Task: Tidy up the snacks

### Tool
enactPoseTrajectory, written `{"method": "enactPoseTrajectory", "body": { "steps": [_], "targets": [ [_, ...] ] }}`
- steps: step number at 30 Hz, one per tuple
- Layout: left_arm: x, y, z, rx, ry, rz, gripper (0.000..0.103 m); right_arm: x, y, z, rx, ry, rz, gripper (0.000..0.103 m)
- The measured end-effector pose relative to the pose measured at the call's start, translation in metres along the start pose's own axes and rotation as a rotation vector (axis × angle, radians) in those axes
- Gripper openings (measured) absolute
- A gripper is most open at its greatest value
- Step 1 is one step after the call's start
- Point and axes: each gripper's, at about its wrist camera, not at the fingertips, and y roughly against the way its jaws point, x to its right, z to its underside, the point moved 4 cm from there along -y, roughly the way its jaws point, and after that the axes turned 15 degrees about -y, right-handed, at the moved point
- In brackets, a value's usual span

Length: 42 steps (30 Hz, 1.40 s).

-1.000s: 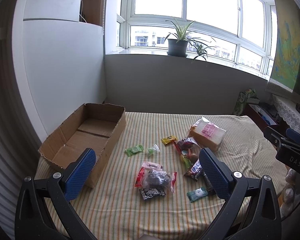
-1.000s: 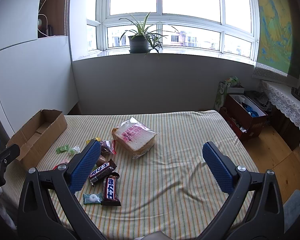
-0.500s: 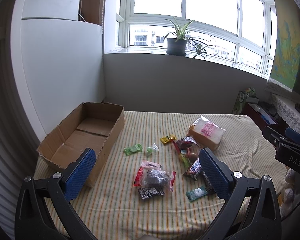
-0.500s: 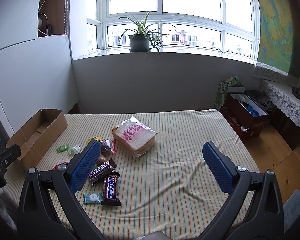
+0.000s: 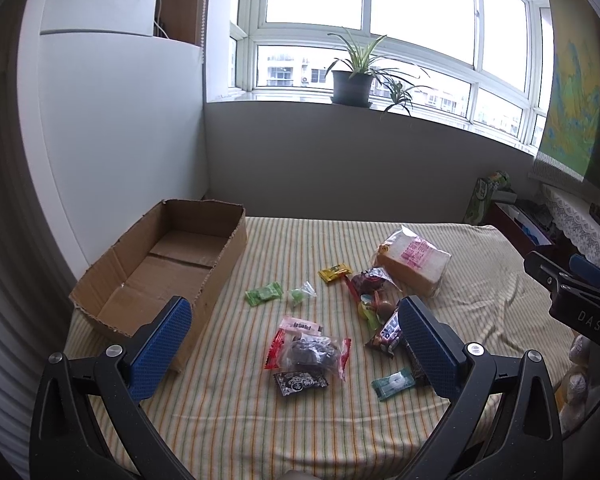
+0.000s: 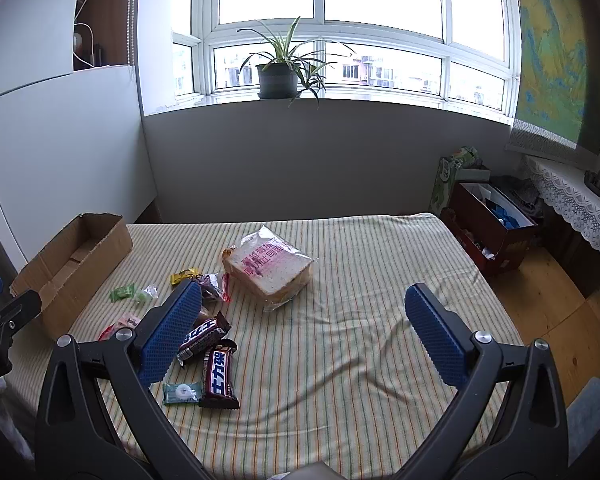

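Cardboard first: in my left wrist view the open cardboard box (image 5: 156, 268) sits at the left middle of the frame on the striped bedspread (image 5: 260, 420), and I can't see anything lying in it. My left gripper (image 5: 292, 340) hangs over the lower half of the frame with its blue pads (image 5: 160, 346) spread wide apart, holding nothing. Between them lies the snack pile: a clear bag of dark snacks (image 5: 310, 354) with a black packet (image 5: 300, 382) just below it, a pink packet (image 5: 300, 325) above. Further up there's a green candy (image 5: 263, 293), a small clear green one (image 5: 301, 294) and a yellow packet (image 5: 334, 272). The bagged bread loaf (image 5: 412, 260) sits right of centre. A teal candy (image 5: 392, 383) lies near my right-hand pad. My other gripper pokes in at the right edge.

Right wrist view: my right gripper (image 6: 304, 332) is also wide open and empty, low in the frame. The bread loaf (image 6: 268, 266) is at centre, the snacks bunched lower left. Two chocolate bars (image 6: 219, 374) lie by my left-hand pad, the teal candy (image 6: 181, 392) touching the nearer one. The box (image 6: 72, 260) is at the left edge. A potted plant (image 6: 278, 76) stands on the windowsill up top.
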Motion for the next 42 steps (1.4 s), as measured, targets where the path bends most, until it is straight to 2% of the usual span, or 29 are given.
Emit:
{"method": "enactPoseTrajectory", "body": {
  "steps": [14,20,26,32,34,36,39,42],
  "targets": [
    [-0.018,-0.004,0.018,-0.035,0.017,-0.008,0.102,0.002,-0.008,0.012,-0.057,0.026,-0.031,0.103],
    [-0.034,-0.007,0.036,-0.079,0.032,-0.018,0.096,0.012,-0.018,0.028,-0.132,0.028,-0.053,0.103],
    [-0.036,-0.015,0.053,-0.132,0.038,0.011,0.083,0.011,-0.035,0.050,-0.224,0.037,-0.076,0.101],
    [-0.022,-0.027,0.062,-0.169,0.036,0.081,0.075,0.001,-0.057,0.069,-0.323,0.030,-0.127,0.097],
    [-0.014,-0.035,0.064,-0.185,0.038,0.122,0.071,-0.004,-0.064,0.074,-0.349,0.036,-0.140,0.095],
    [-0.008,-0.043,0.067,-0.206,0.050,0.171,0.064,-0.009,-0.071,0.079,-0.381,0.049,-0.152,0.085],
    [0.000,-0.056,0.070,-0.238,0.079,0.249,0.056,-0.015,-0.079,0.086,-0.419,0.051,-0.168,0.083],
    [0.003,-0.066,0.069,-0.255,0.097,0.291,0.054,-0.020,-0.086,0.091,-0.439,0.053,-0.175,0.082]
  ]
}}
